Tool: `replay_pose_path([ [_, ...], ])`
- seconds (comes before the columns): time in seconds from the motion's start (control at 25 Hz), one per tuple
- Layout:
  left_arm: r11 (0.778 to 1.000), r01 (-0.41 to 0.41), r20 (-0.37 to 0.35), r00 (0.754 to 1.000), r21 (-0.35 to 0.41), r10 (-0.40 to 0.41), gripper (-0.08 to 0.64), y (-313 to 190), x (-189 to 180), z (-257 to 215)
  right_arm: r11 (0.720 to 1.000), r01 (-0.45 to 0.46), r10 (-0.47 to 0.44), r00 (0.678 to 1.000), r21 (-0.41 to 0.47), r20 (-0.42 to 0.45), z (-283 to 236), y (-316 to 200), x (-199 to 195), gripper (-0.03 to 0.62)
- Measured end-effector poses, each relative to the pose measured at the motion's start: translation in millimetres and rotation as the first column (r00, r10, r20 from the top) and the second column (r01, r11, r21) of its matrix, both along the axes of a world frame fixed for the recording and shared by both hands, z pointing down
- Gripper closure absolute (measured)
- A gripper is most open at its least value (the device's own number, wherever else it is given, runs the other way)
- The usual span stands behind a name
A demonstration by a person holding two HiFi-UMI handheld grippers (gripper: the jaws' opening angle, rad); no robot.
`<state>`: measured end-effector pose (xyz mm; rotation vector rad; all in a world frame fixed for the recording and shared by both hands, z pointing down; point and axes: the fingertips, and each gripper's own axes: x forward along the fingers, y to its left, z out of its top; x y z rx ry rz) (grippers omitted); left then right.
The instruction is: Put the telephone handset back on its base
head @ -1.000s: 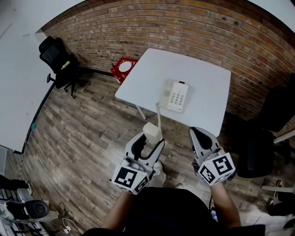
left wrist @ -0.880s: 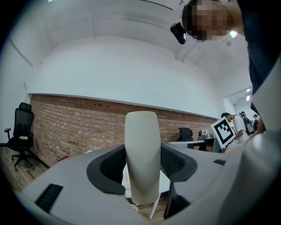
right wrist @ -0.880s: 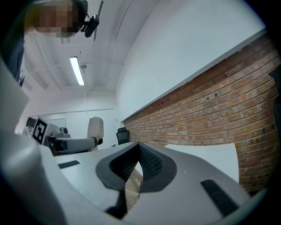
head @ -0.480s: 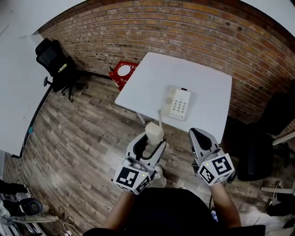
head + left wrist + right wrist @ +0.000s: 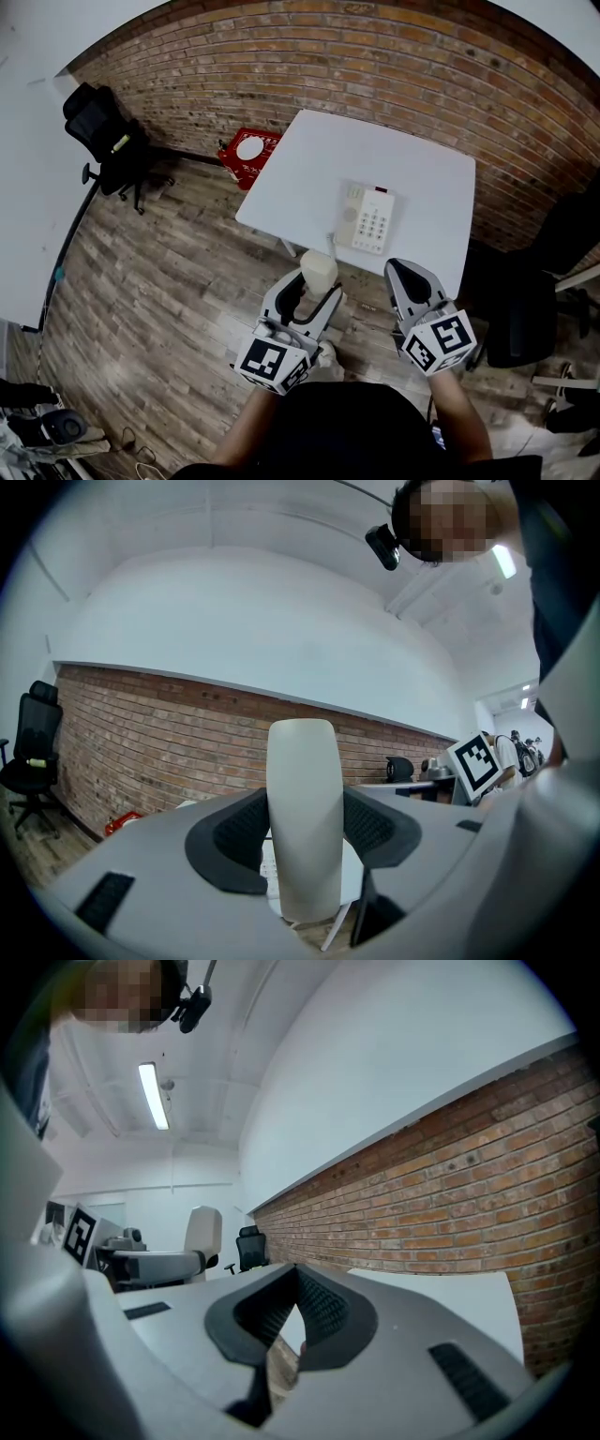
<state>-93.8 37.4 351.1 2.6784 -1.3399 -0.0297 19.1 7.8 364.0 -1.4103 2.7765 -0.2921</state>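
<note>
Two grippers: both hang over the wood floor (image 5: pixel 159 272), just short of the near edge of the white table (image 5: pixel 412 159)
Left gripper (image 5: pixel 312 291): clenched on the handset (image 5: pixel 319 270), a pad pressed on each side; it stands upright between them and its top end sticks out well past the jaws
Right gripper (image 5: pixel 410 281): jaws pinched together at the tips, holding nothing, just to the side of the left one and touching nothing
Handset: cream-white, up in the air in the left gripper, off its base (image 5: pixel 372 218), near the table's front edge
Base: flat on the table close to that front edge, keypad facing up, the cradle side bare
Cord (image 5: pixel 332 240): thin, comes off the base's left end and drops over the table edge toward the handset
Between handset and base: pretty much just the table edge and the cord
Around: brick wall (image 5: pixel 375 66) behind the table, black office chair (image 5: pixel 98 127) way off to the left, some red thing (image 5: pixel 246 150) on the floor by the table's far left corner
</note>
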Motion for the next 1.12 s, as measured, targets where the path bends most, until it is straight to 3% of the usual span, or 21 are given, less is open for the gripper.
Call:
replay_pose_path([
  [0.76, 0.999, -0.04, -0.043, 0.998, -0.006, 0.04, 0.314, -37.8, -55.6, 8.0, 1.0, -0.026, 0.025, 0.999, -0.01, -0.045, 1.0, -36.3, -57.0, 0.58],
  [1.12, 0.998, -0.051, -0.055, 0.997, -0.023, 0.049, 0.314, -47.0, -64.3, 17.4, 0.999, -0.042, 0.04, 0.998, -0.025, -0.056, 8.5, -43.0, -63.8, 0.58],
])
